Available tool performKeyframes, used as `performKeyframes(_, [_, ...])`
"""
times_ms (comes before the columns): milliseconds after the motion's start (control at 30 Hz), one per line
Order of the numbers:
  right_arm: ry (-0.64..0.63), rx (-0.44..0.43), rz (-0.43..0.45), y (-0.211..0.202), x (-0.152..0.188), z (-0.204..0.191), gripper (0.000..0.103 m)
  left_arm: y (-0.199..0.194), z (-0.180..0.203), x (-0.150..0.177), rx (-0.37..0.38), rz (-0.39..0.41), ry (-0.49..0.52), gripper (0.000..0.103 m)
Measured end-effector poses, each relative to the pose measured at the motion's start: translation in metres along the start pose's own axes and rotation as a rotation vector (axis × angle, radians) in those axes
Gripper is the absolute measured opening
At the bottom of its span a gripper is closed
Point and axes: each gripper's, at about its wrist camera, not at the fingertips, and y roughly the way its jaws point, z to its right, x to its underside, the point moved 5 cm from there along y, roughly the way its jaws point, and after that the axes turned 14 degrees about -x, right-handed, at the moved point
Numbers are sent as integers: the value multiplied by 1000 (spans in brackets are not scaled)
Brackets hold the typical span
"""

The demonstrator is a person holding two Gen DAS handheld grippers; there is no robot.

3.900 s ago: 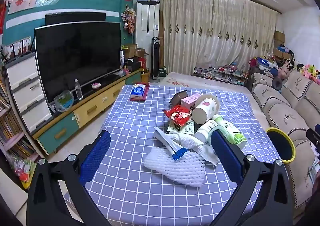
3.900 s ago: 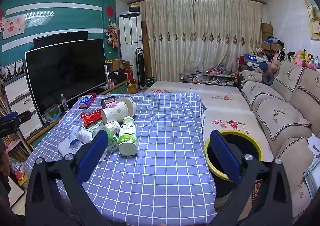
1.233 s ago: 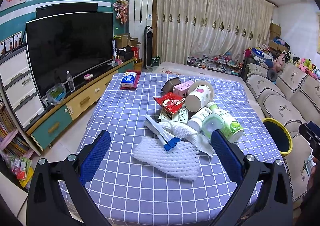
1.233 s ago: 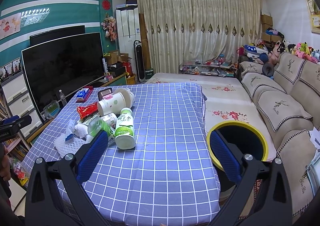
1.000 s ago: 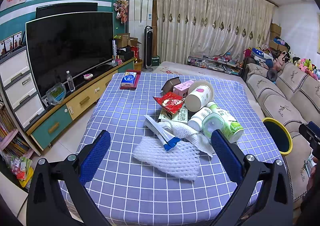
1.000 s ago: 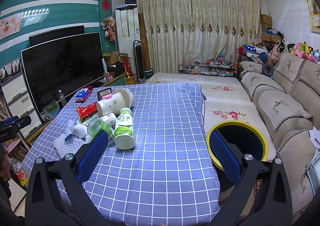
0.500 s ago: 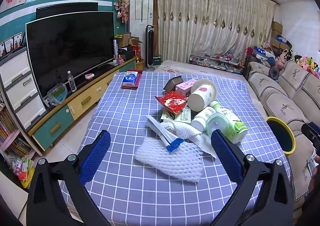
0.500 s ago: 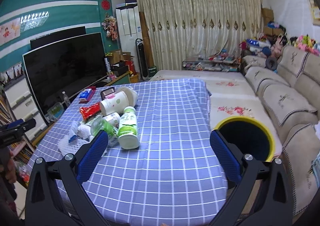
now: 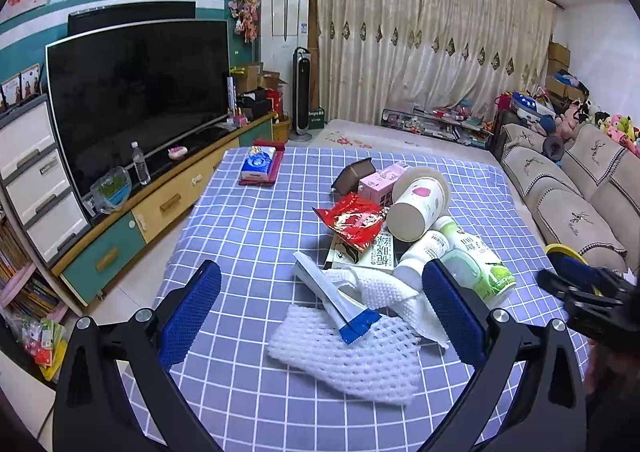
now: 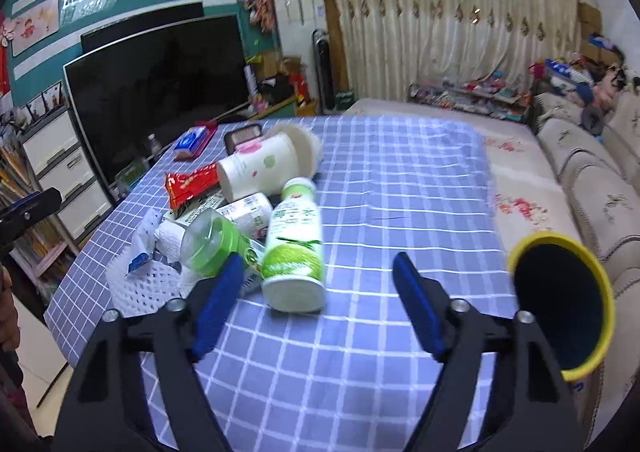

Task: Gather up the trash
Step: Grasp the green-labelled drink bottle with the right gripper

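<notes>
A pile of trash lies on the blue checked table: a white foam net, a blue-tipped wrapper, a red snack bag, a paper cup and a green-labelled bottle. My left gripper is open above the foam net, touching nothing. My right gripper has its jaws closing. The bottle lies on its side with its base between the fingertips, and the pads are clear of it. A yellow-rimmed bin stands right of the table.
A tissue pack on a red tray sits at the table's far left. A large TV on a low cabinet runs along the left. A sofa stands behind the bin. The table's right half holds no objects.
My right gripper has swung down and toward the pile, so the bottle looks much larger, and its jaws have narrowed. It now shows at the right edge of the left wrist view. My left gripper has come slightly closer.
</notes>
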Motion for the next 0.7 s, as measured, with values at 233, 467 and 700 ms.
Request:
performKeyframes(233, [22,-24,-79,56,4,-1,67,26,-1,-4,-11,-34,-7,99])
performKeyframes(467, [58,-9,-123,72,12,8,61,45,3,-6,-5,-53,-7,99])
performKeyframes(700, [74,3,-163,91,20,14,55,56,8,-3,8,-78,-4,99])
